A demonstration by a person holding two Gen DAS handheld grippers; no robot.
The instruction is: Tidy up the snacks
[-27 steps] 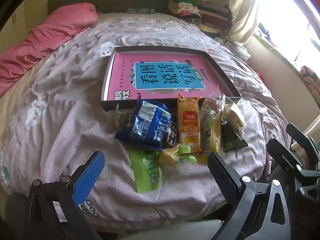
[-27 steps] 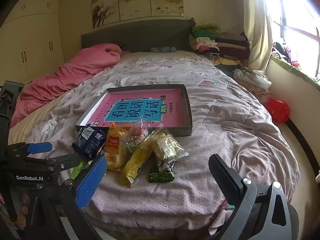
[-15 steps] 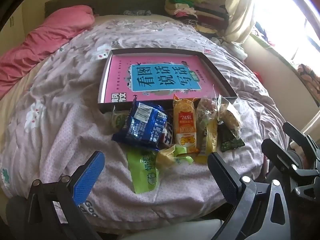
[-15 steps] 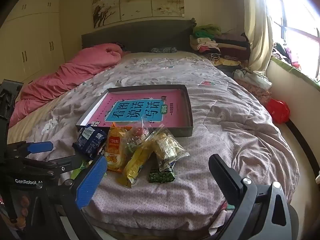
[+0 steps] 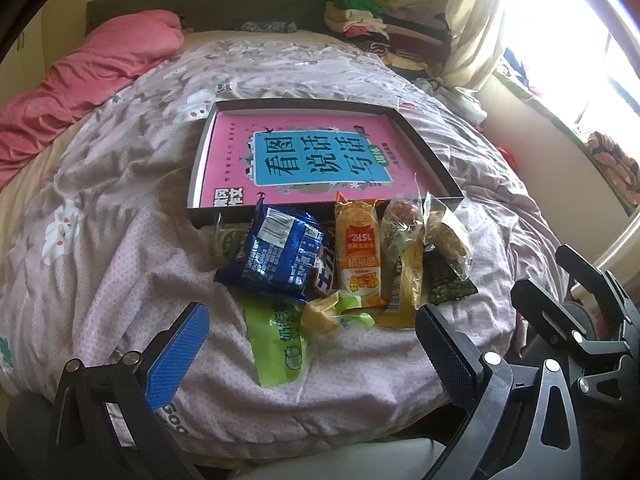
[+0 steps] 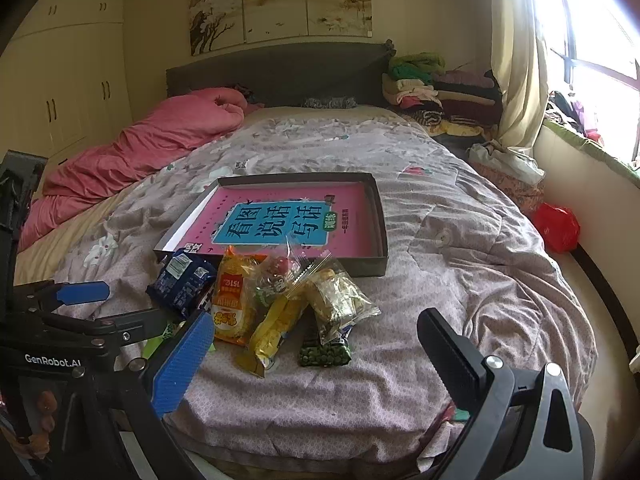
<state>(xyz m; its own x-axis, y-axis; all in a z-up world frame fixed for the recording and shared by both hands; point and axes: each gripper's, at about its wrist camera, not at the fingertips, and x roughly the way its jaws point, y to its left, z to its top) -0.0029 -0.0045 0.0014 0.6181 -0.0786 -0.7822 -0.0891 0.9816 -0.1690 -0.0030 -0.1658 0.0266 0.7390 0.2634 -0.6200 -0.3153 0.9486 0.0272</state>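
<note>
A pile of snack packs lies on the bed in front of a shallow grey box [image 5: 436,166] [image 6: 380,216] holding a pink book [image 5: 304,160]. The pile includes a blue pack [image 5: 276,258] [image 6: 182,278], an orange pack [image 5: 358,256] [image 6: 232,300], a green wrapper [image 5: 280,344], a yellow pack [image 6: 276,326], a clear bag [image 6: 340,300] and a dark green pea pack [image 5: 448,282] [image 6: 326,354]. My left gripper [image 5: 312,340] is open and empty, just short of the pile. My right gripper [image 6: 316,354] is open and empty, near the pea pack.
A floral quilt [image 5: 120,200] covers the bed. A pink duvet [image 6: 140,148] is bunched at the far left. Folded clothes [image 6: 432,92] are stacked by the headboard. A red bag [image 6: 560,228] lies on the floor at the right, under the window.
Both grippers have drifted slightly forward toward the snack pile. The snacks and the box have not moved.
</note>
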